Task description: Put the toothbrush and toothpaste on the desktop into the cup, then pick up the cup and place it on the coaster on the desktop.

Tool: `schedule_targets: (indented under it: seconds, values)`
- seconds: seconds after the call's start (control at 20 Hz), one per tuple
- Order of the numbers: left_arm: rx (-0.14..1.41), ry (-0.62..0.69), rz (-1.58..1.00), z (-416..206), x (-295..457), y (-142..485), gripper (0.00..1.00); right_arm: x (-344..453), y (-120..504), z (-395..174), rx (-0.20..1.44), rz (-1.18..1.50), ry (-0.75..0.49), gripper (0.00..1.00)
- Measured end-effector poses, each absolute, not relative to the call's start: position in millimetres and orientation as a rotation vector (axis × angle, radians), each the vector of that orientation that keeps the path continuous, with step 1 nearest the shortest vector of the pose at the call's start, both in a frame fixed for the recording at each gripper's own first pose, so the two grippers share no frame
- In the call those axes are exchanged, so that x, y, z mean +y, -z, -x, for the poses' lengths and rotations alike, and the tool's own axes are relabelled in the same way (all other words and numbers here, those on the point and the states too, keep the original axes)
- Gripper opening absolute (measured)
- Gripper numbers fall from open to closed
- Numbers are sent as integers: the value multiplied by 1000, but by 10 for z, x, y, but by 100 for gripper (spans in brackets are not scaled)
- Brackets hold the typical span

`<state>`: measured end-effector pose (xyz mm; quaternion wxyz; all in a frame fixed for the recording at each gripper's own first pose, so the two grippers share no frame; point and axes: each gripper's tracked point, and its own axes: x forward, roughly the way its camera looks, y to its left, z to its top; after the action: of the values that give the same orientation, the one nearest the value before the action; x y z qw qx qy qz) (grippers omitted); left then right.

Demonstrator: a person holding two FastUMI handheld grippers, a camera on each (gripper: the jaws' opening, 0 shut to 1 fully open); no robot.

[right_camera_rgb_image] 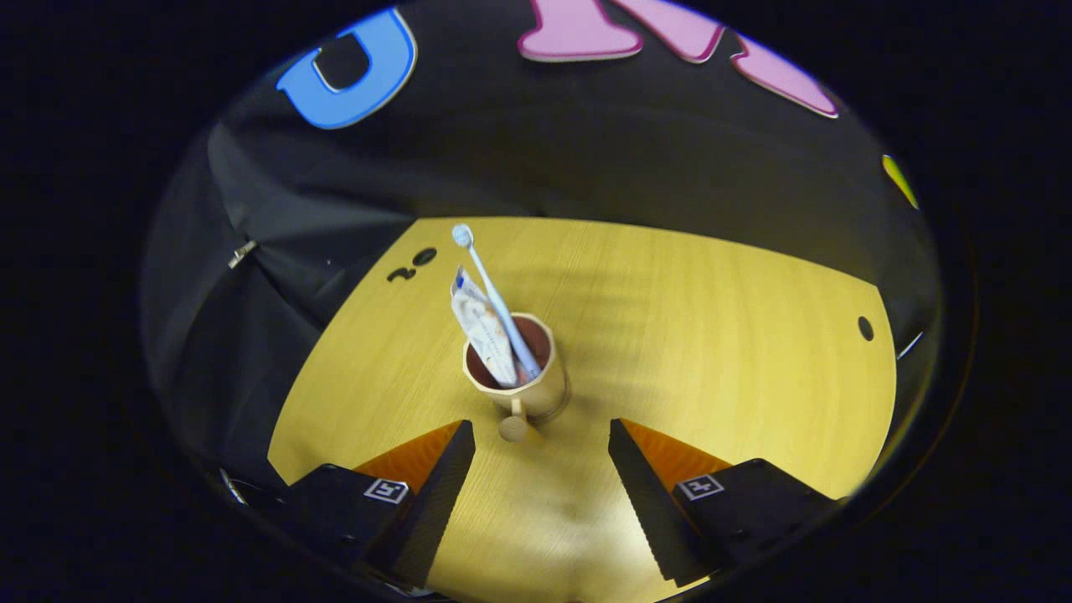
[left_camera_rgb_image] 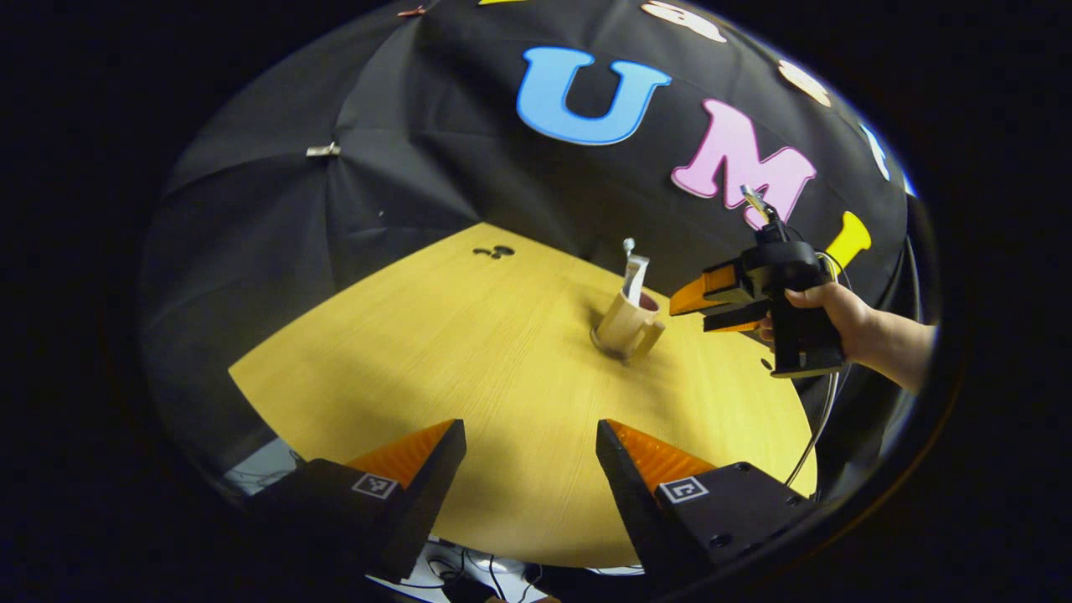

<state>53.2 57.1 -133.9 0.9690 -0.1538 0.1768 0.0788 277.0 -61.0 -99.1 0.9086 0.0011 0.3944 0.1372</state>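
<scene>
- Nearest, in the left gripper view, the left gripper (left_camera_rgb_image: 529, 461) is hovering over the front part of the wooden desktop (left_camera_rgb_image: 469, 368), its jaws standing wide apart with only bare wood between them.
- Likewise, in the right gripper view, the right gripper (right_camera_rgb_image: 543, 456) is hanging over the desktop (right_camera_rgb_image: 712, 335) with its jaws released and gripping nothing; the cup's handle (right_camera_rgb_image: 512, 427) is pointing into the gap between the fingertips, but neither finger is touching it.
- Just beyond those fingers, the cup (right_camera_rgb_image: 523, 377) is standing upright on the desktop, holding the toothpaste (right_camera_rgb_image: 481, 327) and the toothbrush (right_camera_rgb_image: 494, 293), both leaning out over the far-left rim, with the brush head sticking up highest.
- Farther off in the left gripper view, the cup (left_camera_rgb_image: 626, 325) is sitting on a thin round coaster (left_camera_rgb_image: 605, 346), its edge just peeking out under the base, with the toothpaste (left_camera_rgb_image: 636, 280) and toothbrush (left_camera_rgb_image: 629, 248) rising from it.
- Just right of it, the right gripper (left_camera_rgb_image: 682, 308) is being held by a hand (left_camera_rgb_image: 837, 314), its fingers parted and pointing at the cup without touching.
- Farthest back, two small dark marks (right_camera_rgb_image: 412, 265) are lying near the desktop's far edge.
</scene>
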Motion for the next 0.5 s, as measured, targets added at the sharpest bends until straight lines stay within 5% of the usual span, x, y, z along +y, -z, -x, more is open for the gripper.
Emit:
schedule_targets:
  seconds: [0.25, 0.5]
  values:
    - [250, -27, 250, -677, 275, 682, 98, -1183, -79, -2389, 491, -55, -195, 99]
    - [79, 27, 256, -582, 82, -84, 97, -1500, -1190, -1354, 110, -87, -131, 98]
